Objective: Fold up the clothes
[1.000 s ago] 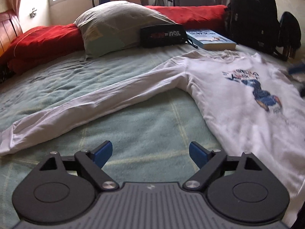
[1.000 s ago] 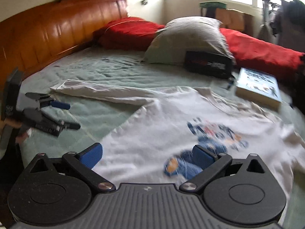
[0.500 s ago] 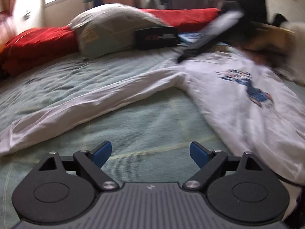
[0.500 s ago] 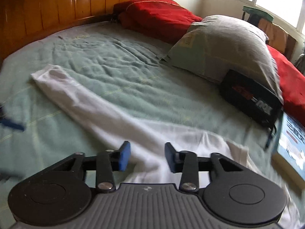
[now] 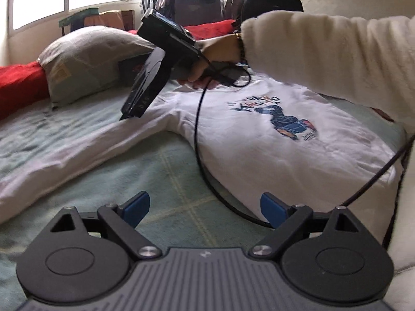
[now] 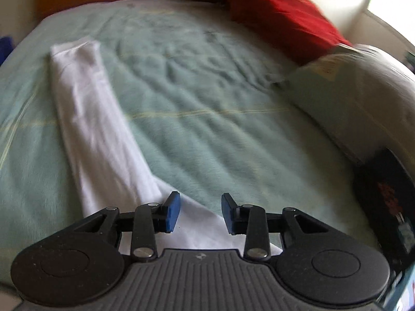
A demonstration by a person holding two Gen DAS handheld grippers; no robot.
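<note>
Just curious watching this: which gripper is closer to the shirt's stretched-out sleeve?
Right. The right gripper hovers directly over the sleeve near the shoulder; the left gripper hangs back over bare blanket.

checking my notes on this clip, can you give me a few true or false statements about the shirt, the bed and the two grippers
1. The white sweatshirt lies print side up on the green blanket. True.
2. The left gripper is clamped on the sleeve. False: its jaws are wide, opening, with only blanket between them.
3. The right gripper is above the sweatshirt near where the sleeve joins the body. True.
4. The sleeve is already folded across the chest. False: it stretches out straight over the blanket.
5. A grey pillow lies beside a red blanket. True.
</note>
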